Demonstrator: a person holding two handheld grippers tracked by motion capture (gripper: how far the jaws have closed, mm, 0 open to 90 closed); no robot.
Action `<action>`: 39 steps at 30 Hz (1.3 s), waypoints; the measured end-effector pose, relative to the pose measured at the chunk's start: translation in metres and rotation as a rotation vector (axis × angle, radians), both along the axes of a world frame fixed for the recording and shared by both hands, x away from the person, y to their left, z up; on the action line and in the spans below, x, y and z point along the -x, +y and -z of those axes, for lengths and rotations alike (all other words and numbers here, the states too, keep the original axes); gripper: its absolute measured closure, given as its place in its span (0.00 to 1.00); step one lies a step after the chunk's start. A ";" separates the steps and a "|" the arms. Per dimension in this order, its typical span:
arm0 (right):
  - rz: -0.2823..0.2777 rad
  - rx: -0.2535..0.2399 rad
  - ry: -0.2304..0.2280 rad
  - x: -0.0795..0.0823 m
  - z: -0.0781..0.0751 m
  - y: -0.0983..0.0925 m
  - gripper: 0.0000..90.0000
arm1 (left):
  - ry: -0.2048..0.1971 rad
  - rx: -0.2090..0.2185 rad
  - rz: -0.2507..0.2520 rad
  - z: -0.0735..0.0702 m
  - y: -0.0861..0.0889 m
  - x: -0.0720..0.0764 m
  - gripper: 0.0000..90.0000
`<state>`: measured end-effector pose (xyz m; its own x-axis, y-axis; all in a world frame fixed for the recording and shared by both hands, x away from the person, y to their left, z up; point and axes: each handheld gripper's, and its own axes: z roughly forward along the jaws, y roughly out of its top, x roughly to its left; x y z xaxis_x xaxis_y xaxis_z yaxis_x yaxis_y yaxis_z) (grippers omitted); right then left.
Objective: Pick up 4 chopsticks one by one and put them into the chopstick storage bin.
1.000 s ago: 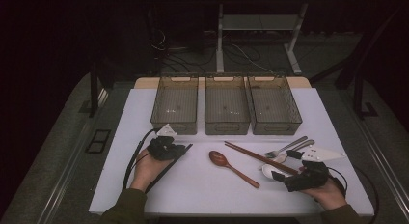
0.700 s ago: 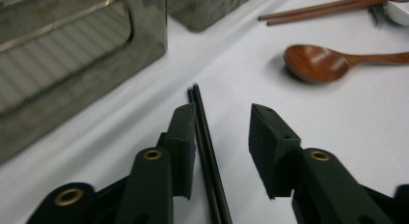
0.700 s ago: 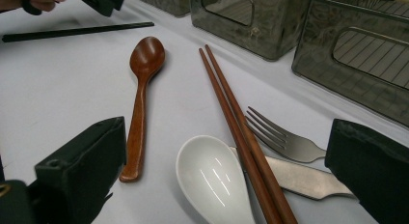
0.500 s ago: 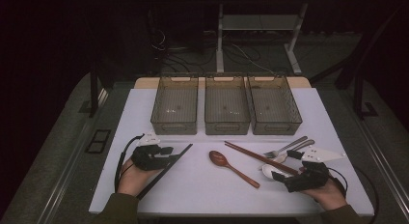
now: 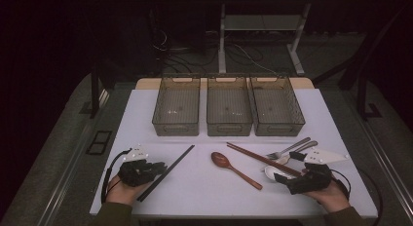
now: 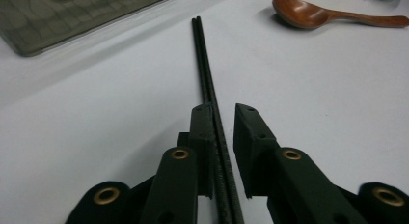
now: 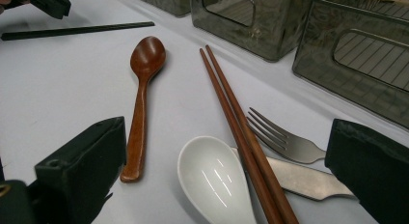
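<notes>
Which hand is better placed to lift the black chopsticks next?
Left: the left gripper has just been closing, with the black chopsticks between its jaws. The right gripper sits open by the other cutlery.

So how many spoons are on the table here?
2. A brown wooden spoon lies mid-table, and a white spoon lies just right of it, under the brown chopsticks near the right gripper.

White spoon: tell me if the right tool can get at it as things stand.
Probably yes: the right tool is open with the white spoon between its jaws. The brown chopsticks lie across its handle end and might get caught.
</notes>
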<state>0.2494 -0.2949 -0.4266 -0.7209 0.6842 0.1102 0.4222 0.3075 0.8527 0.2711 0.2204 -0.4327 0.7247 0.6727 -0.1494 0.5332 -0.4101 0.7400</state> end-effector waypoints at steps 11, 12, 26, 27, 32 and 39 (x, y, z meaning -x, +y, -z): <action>0.005 -0.004 0.001 -0.001 0.000 -0.001 0.02 | 0.046 -0.017 0.015 0.006 -0.002 -0.002 0.91; 0.005 -0.002 0.000 -0.001 0.000 -0.001 0.02 | 0.046 -0.027 0.021 0.006 -0.002 -0.002 0.91; 0.010 -0.007 -0.002 -0.001 0.000 -0.002 0.02 | 0.054 -0.064 0.007 0.008 -0.003 -0.003 0.92; 0.010 -0.007 -0.002 -0.001 0.000 -0.002 0.02 | 0.055 -0.069 0.005 0.008 -0.003 -0.003 0.92; 0.011 -0.007 -0.002 -0.001 0.000 -0.002 0.02 | 0.055 -0.090 0.005 0.009 -0.002 -0.004 0.92; 0.011 -0.009 -0.003 -0.001 0.000 -0.002 0.02 | 0.051 -0.118 -0.003 0.009 -0.006 -0.002 0.92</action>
<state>0.2501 -0.2971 -0.4262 -0.7137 0.6911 0.1146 0.4234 0.2951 0.8566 0.2734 0.2143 -0.4417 0.7161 0.6900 -0.1055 0.5701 -0.4909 0.6588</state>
